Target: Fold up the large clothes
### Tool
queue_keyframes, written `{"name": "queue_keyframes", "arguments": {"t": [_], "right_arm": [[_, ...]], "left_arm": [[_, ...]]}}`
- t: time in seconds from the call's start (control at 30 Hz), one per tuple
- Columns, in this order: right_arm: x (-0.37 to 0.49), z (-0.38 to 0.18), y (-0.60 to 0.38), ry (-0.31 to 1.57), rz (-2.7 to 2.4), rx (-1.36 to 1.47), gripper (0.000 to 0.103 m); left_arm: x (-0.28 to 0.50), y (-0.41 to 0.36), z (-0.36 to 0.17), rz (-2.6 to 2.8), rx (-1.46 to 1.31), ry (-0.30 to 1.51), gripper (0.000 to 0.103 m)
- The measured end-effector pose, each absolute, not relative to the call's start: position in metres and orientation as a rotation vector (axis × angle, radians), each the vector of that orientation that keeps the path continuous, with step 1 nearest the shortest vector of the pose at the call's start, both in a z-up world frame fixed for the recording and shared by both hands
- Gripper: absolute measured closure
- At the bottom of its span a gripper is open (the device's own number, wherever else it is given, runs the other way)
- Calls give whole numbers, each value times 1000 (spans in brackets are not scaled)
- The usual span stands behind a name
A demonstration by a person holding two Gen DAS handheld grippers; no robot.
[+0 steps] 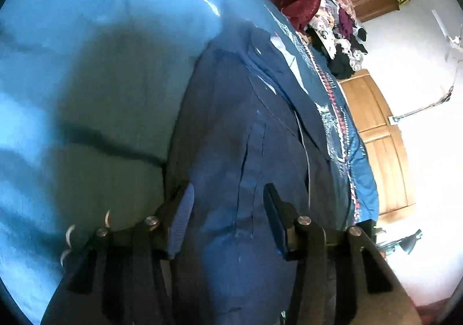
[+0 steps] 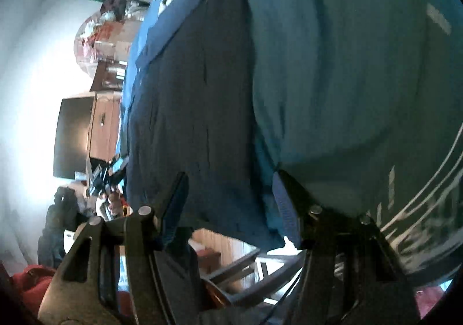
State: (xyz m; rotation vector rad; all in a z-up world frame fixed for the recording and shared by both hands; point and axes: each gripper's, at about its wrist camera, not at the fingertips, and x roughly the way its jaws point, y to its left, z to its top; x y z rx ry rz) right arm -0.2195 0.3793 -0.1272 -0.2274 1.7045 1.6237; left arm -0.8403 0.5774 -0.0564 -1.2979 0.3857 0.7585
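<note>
Navy garment (image 1: pixel 231 151) lies on the blue bed sheet (image 1: pixel 101 64), both the left gripper (image 1: pixel 228 218) and right gripper (image 2: pixel 231 203) spread wide over it, a clothes pile (image 1: pixel 332 24) heaped beyond.

We saw the left wrist view looking along its fingers (image 1: pixel 185 209) from very near the dark blue garment (image 1: pixel 240 137), with wooden wardrobe doors (image 1: pixel 382 151) to the garment's right. The right wrist view faced the same garment (image 2: pixel 188 93) equally close, tilted sideways, with the room to the garment's left; both shared the garment and the light blue bedsheet (image 1: pixel 86 64).
</note>
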Motion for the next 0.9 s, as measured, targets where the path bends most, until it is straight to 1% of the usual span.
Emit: {"name": "queue_keyframes", "arguments": {"t": [0.13, 0.4, 0.6, 0.67, 0.7, 0.83, 0.9], "right_arm": [[-229, -129, 386, 1696, 1635, -232, 44], [-256, -125, 389, 1651, 1715, -345, 43], [-258, -122, 387, 1625, 1714, -370, 43], [-258, -124, 386, 1624, 1711, -369, 43], [-257, -126, 385, 1627, 1710, -366, 43], [-257, -127, 386, 1629, 1707, -368, 43], [-259, -125, 386, 1623, 1711, -382, 43]], "left_arm": [[-833, 575, -56, 749, -1282, 420, 51], [-844, 559, -52, 702, -1232, 492, 51], [-847, 536, -37, 735, -1127, 571, 51], [-855, 532, -31, 761, -1104, 564, 48], [-859, 530, -29, 783, -1096, 568, 43], [-871, 524, -39, 816, -1109, 604, 42], [-864, 519, -42, 770, -1098, 629, 43]]}}
